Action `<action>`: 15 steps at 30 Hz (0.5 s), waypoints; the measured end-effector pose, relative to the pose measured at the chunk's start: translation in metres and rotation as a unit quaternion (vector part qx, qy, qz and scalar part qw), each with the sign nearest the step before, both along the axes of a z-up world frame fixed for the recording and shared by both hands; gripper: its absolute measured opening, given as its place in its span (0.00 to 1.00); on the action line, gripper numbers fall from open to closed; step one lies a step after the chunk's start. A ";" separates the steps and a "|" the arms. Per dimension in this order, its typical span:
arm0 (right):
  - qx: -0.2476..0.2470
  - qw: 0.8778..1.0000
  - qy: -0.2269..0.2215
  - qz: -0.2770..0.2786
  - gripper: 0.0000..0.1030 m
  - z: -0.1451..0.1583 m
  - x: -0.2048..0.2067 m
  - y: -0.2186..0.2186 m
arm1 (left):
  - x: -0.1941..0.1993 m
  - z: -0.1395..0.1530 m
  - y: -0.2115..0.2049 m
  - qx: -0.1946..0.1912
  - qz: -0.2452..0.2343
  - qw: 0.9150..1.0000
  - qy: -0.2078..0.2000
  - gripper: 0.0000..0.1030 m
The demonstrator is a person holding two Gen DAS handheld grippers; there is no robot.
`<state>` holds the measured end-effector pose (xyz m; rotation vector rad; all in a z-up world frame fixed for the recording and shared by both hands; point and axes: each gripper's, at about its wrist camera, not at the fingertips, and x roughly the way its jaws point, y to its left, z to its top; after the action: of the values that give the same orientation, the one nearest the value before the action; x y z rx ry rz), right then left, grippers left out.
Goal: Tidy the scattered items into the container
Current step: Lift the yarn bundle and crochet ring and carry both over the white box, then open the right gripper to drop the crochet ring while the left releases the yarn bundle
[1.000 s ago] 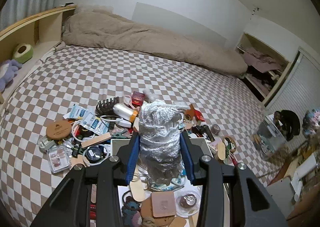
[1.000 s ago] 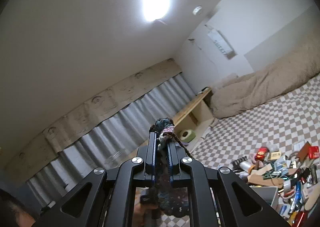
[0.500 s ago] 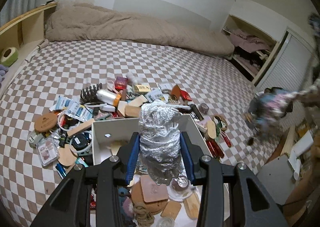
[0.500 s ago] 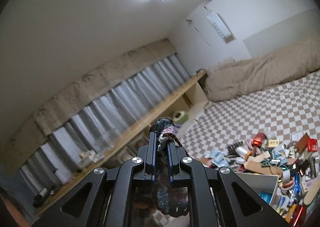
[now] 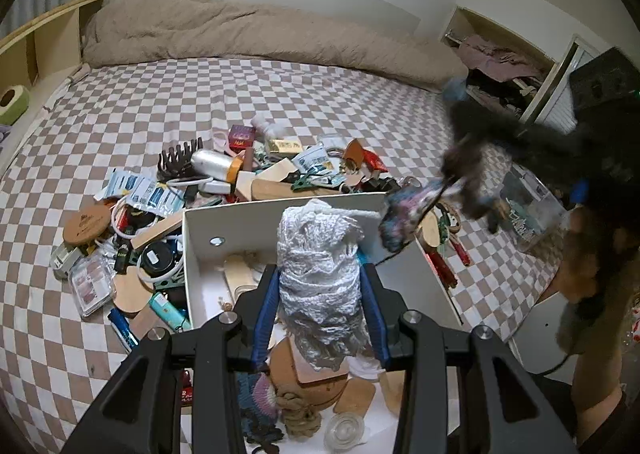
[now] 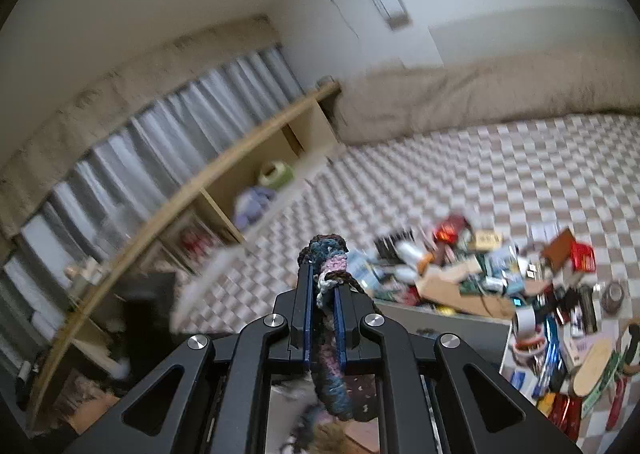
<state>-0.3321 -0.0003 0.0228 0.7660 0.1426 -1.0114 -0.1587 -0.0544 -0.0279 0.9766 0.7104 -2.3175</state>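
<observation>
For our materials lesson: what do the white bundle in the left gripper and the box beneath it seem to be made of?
White bundle: looks like knitted or crocheted yarn, matte, with open looped stitches. Box: probably painted board or stiff card, smooth white flat walls; which one is unclear.

The right claw [image 6: 322, 294] clamps a multicoloured crocheted cord [image 6: 326, 254] above a white box [image 6: 444, 320] and clutter on the checkered bed [image 6: 460, 170].

Checkered bed [image 5: 280, 94] — beige duvet [image 5: 256, 34] (bunched at the far edge), white box [image 5: 404, 278], scattered clutter [image 5: 224, 182].
</observation>
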 end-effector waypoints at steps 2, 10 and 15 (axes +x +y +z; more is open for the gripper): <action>0.019 1.000 0.018 0.002 0.10 -0.014 0.006 -0.007 | 0.002 -0.002 -0.002 0.001 0.002 1.000 -0.003 0.39; 0.099 0.989 0.114 0.000 0.10 -0.072 0.025 -0.027 | -0.003 -0.020 -0.009 0.004 0.008 1.000 -0.028 0.39; 0.139 0.977 0.165 -0.004 0.10 -0.103 0.025 -0.031 | -0.009 -0.030 -0.014 0.002 0.013 0.999 -0.047 0.39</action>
<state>-0.3067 -0.0314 -0.0807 0.8462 0.5772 -1.1358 -0.1676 -0.0681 -0.0583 1.0656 0.6866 -2.2317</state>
